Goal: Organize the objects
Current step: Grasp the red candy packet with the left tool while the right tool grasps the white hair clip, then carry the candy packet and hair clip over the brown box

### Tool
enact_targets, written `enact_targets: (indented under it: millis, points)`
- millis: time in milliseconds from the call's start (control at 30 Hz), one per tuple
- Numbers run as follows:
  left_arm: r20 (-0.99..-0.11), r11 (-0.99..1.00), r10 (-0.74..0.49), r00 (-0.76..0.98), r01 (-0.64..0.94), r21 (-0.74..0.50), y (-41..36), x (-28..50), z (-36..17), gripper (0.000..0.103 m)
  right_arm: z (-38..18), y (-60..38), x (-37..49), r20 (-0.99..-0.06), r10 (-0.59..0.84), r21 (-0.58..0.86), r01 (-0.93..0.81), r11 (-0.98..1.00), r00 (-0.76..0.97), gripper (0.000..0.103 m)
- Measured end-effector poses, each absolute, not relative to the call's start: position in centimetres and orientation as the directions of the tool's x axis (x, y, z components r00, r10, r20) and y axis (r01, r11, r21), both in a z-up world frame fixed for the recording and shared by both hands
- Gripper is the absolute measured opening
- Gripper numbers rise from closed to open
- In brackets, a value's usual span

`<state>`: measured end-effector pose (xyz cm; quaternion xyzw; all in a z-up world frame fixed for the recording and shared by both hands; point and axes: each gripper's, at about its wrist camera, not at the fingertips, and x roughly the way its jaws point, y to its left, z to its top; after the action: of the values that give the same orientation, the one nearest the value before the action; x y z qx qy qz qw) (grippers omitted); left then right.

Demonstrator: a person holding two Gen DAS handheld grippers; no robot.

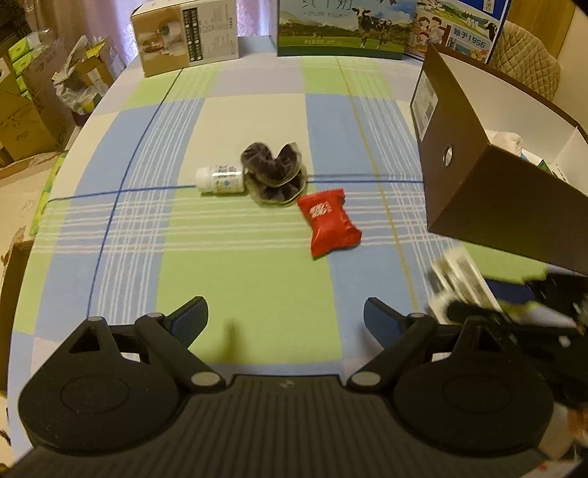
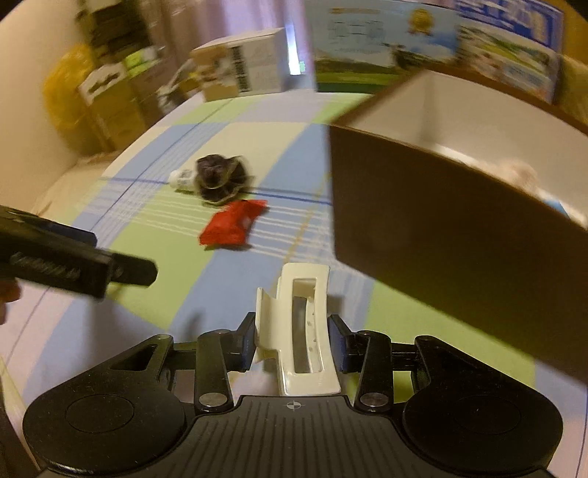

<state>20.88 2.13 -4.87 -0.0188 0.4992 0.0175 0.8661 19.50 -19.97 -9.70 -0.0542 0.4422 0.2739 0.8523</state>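
Beside brown box (image 2: pixel 441 228), right tool (image 2: pixel 292 336) clamping clip (image 2: pixel 301 331)

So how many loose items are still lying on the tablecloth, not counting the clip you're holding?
3: white bottle on its side, dark scrunchie touching it, red packet nearer the brown box. More may lie behind that box.

"PURE MILK" is printed above a cow on the green milk carton (image 1: pixel 345 29) at the table's far edge, with "1956" legible on the neighbouring blue carton (image 1: pixel 466 33).
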Motion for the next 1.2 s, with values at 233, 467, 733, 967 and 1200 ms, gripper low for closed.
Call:
enact_targets:
  millis: [233,467,733,967,1200]
  points:
    - [-0.847,1.0,-0.013,0.532,-0.007,-0.02,0.8,23.8,-5.8,0.082,-9.1,-25.1,17.5,-0.8,0.302,0.161,-0.299,0.941,0.519,0.037]
    - [-0.845,0.999,-0.042,0.534,0.01,-0.043,0.0,27.6,-6.8,0.066,-7.9,-28.9,16.8,-0.798,0.245,0.151,-0.21,0.966,0.551,0.037]
    - [-0.858,1.0,-0.023,0.513,0.007,-0.023,-0.7,30.2,-7.9,0.054,-7.6,-30.2,16.6,-0.797,0.218,0.141,-0.178,0.974,0.564,0.037]
    - [-0.875,1.0,-0.024,0.484,0.018,-0.018,-0.4,29.8,-8.9,0.026,-7.7,-30.1,16.6,-0.796,0.215,0.143,-0.169,0.975,0.566,0.037]
    - [-0.88,0.999,-0.017,0.475,0.036,0.001,-0.2,27.2,-8.5,0.024,-7.2,-30.1,16.1,-0.79,0.238,0.167,-0.176,0.97,0.564,0.037]
